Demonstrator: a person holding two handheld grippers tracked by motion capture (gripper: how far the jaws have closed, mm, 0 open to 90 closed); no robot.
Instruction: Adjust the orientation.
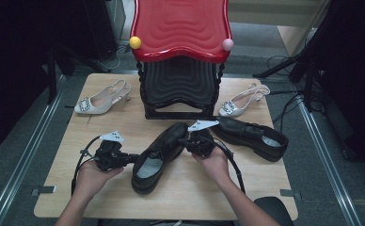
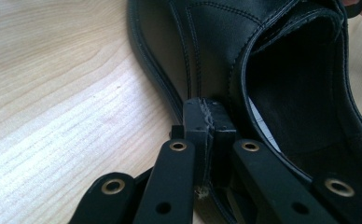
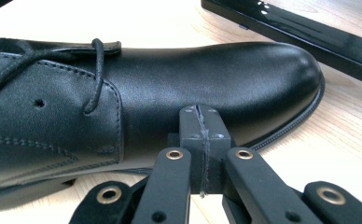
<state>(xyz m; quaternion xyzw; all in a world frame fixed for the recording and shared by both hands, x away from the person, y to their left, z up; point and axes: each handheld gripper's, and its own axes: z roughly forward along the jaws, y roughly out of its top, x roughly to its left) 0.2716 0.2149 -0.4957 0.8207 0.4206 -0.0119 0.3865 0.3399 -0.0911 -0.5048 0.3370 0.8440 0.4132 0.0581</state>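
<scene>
While the person's hands rested low on the wooden table (image 1: 77, 188), a cream slingback heel (image 1: 98, 100) lay at the far left, well apart from the work. Nearer the front, the left gripper (image 1: 130, 158) pointed rightward at the heel end of a black lace-up shoe (image 1: 159, 157), which lay at the table's middle, slanting from near left to far right with its toe toward the stand. In the left gripper view, that gripper's jaws were pressed flat together with nothing between them, and their tips (image 2: 208, 116) met the shoe's (image 2: 216, 51) outer side just beside the rim of the opening. Behind the shoe stood a black stand (image 1: 179, 92) with a red wavy seat (image 1: 180, 26). On the shoe's other side, the right gripper (image 1: 186, 140) sat against the toe half. In the right gripper view, its jaws were likewise closed tight on nothing, the tips (image 3: 201, 122) against the side of the shoe (image 3: 193, 74) just above the sole, ahead of the laces. Further right lay a second black shoe (image 1: 253, 135), close to the right hand (image 1: 213, 162), and beyond it a second cream heel (image 1: 242, 101).
</scene>
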